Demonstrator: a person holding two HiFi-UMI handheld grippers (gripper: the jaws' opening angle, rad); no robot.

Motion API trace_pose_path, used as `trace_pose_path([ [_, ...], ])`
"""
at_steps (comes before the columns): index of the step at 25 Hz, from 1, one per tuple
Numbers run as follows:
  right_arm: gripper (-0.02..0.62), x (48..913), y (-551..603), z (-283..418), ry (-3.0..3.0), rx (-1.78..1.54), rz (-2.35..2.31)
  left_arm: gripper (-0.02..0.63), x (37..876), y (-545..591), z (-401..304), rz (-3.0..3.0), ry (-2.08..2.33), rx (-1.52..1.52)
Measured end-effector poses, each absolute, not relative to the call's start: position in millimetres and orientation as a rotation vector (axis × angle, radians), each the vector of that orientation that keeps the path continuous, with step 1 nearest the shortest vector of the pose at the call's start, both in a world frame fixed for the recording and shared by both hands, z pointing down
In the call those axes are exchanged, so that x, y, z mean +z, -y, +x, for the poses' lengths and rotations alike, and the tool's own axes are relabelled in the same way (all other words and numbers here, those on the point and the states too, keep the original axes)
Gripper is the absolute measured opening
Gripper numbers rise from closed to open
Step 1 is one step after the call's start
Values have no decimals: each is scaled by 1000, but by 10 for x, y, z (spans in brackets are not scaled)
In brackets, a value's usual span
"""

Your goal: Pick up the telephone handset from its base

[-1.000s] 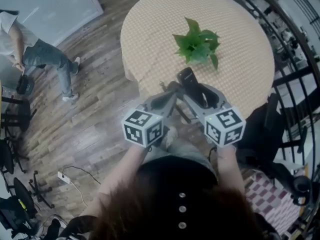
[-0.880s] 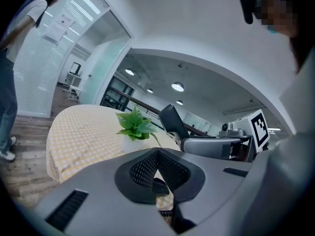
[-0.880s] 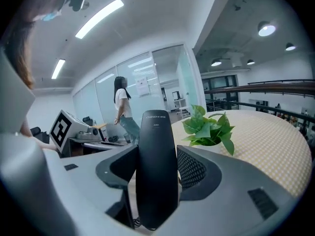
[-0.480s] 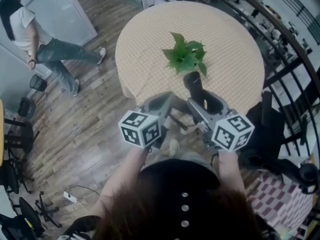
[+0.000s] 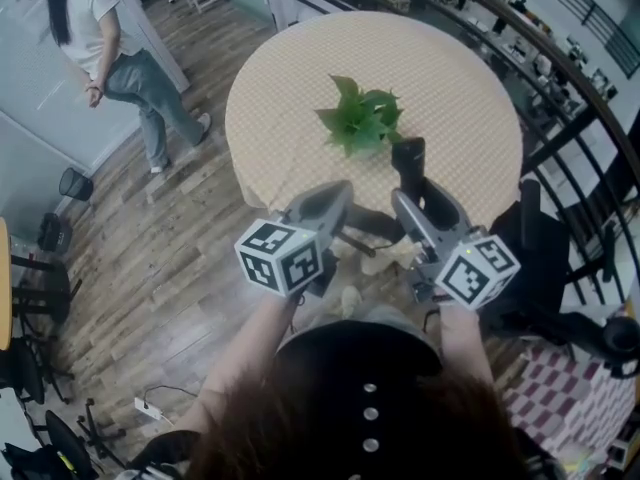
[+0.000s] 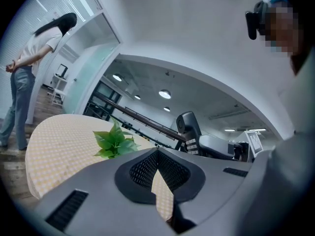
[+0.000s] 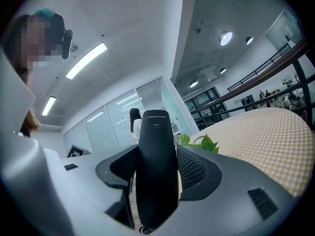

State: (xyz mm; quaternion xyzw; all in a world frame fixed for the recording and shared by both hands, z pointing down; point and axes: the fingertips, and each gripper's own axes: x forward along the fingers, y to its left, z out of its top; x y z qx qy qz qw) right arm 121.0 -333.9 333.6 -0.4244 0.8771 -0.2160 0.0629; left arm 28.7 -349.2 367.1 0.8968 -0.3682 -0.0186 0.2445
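Note:
The black telephone handset (image 5: 408, 160) stands almost upright over the near edge of the round table (image 5: 450, 78), clamped in my right gripper (image 5: 418, 194). In the right gripper view the handset (image 7: 156, 132) fills the gap between the jaws and a bit of coiled cord shows at its lower end. My left gripper (image 5: 338, 194) hovers just left of it, jaws closed together with nothing between them. The left gripper view shows the handset (image 6: 189, 129) with its keypad side, held off to the right. No telephone base is visible in any view.
A small green plant (image 5: 360, 116) stands mid-table, just beyond the handset. The table wears a checkered cloth. A person (image 5: 100, 28) stands on the wood floor at far left. A curved black railing (image 5: 590, 108) and a dark chair (image 5: 540, 258) lie to the right.
My right gripper has carried the handset to the right and a little farther over the table. The left gripper stayed close alongside. The person in the background has walked on.

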Motion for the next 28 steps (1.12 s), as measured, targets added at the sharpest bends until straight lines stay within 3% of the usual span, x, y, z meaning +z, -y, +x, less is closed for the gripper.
trace_pose_path([
  [14,256,3219,3155,1329,-2544,-620,-1147,6,3618,3350,316,2449,942,-147],
  [28,255,3317,3142,1281,-2567,-691,-1180,6,3788,3263,314,2440,947,-52],
])
